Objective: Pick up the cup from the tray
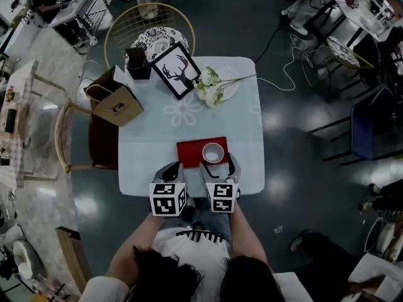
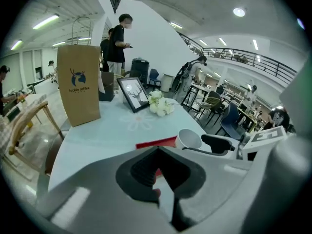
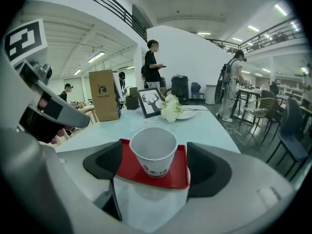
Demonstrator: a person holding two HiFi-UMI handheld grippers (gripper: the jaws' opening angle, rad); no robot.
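A white paper cup (image 1: 213,152) stands upright on the right part of a red tray (image 1: 191,152), near the front edge of the pale table (image 1: 189,112). My right gripper (image 1: 218,167) is open just before the cup. In the right gripper view the cup (image 3: 153,150) sits on the tray (image 3: 181,173) between the two dark pads (image 3: 105,162) without touching them. My left gripper (image 1: 171,168) hovers at the tray's front left corner, shut and empty. The left gripper view shows its closed tips (image 2: 157,152), with the cup (image 2: 188,139) off to the right.
A brown paper bag (image 1: 116,102), a dark box (image 1: 137,61), a framed deer picture (image 1: 177,70) and white flowers (image 1: 211,87) stand on the far half of the table. Chairs (image 1: 148,24) ring the table's left and far sides. People stand in the background.
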